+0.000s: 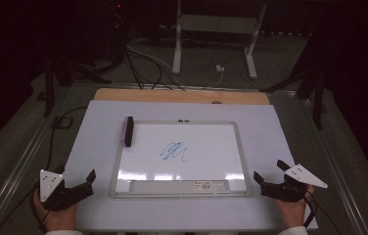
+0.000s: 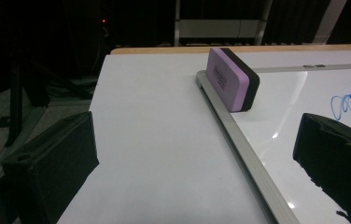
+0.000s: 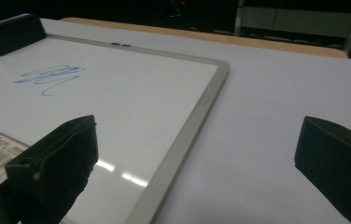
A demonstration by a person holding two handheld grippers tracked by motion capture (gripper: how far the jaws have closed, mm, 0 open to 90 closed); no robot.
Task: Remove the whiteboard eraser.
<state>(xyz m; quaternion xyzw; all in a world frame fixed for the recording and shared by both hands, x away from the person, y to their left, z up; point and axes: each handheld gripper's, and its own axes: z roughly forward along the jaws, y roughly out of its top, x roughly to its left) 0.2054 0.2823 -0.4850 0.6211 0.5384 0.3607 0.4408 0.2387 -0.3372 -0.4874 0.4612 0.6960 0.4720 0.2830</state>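
A white-surfaced whiteboard with a grey metal frame [image 1: 243, 161] lies flat in the middle of the white counter [image 1: 94, 132], a blue marker scribble [image 1: 173, 151] near its centre. A purple foam eraser with a black felt face [image 1: 128, 131] stands on edge at the board's far left corner. The left claw [image 1: 77, 179] rests released beside the board's near left corner, nothing between its jaws. The right claw [image 1: 269, 175] is likewise released, at the near right corner.

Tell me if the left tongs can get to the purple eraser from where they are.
Probably yes. The left tongs stand open by the whiteboard's near left corner, and bare table lies between them and the purple-and-black block eraser on the silver-framed whiteboard's left edge.
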